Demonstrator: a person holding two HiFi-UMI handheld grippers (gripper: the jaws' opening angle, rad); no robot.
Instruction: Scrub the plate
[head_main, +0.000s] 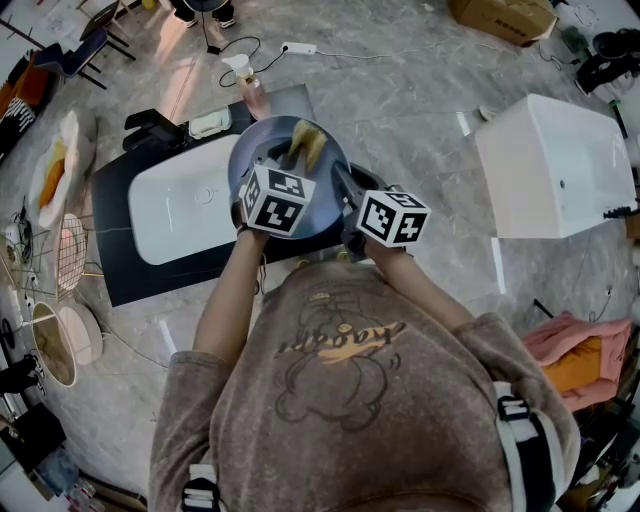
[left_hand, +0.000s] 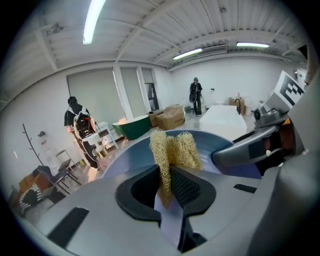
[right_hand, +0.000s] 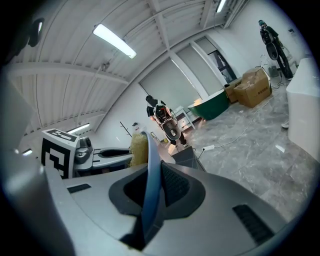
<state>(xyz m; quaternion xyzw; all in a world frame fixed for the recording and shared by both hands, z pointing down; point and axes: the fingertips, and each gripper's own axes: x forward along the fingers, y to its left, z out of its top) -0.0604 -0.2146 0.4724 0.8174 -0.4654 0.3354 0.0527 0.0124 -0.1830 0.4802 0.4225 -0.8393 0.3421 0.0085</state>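
Note:
A round blue plate (head_main: 262, 150) is held tilted above the white sink (head_main: 185, 210). My right gripper (head_main: 342, 185) is shut on the plate's right rim; in the right gripper view the plate (right_hand: 151, 167) runs edge-on between the pads of the right gripper (right_hand: 155, 186). My left gripper (head_main: 287, 165) is shut on a yellow loofah scrubber (head_main: 306, 142), which rests against the plate's face. In the left gripper view the loofah (left_hand: 176, 149) sticks up from the left gripper (left_hand: 167, 184) in front of the plate (left_hand: 127, 157). The right gripper (left_hand: 245, 147) shows at the right there.
The sink sits in a black counter (head_main: 120, 255). A soap dish (head_main: 210, 122) and a bottle (head_main: 252, 95) stand behind it. A white tub (head_main: 560, 170) lies on the floor at the right, a cardboard box (head_main: 505, 15) beyond it. Wire racks and bowls (head_main: 65, 255) lie at the left.

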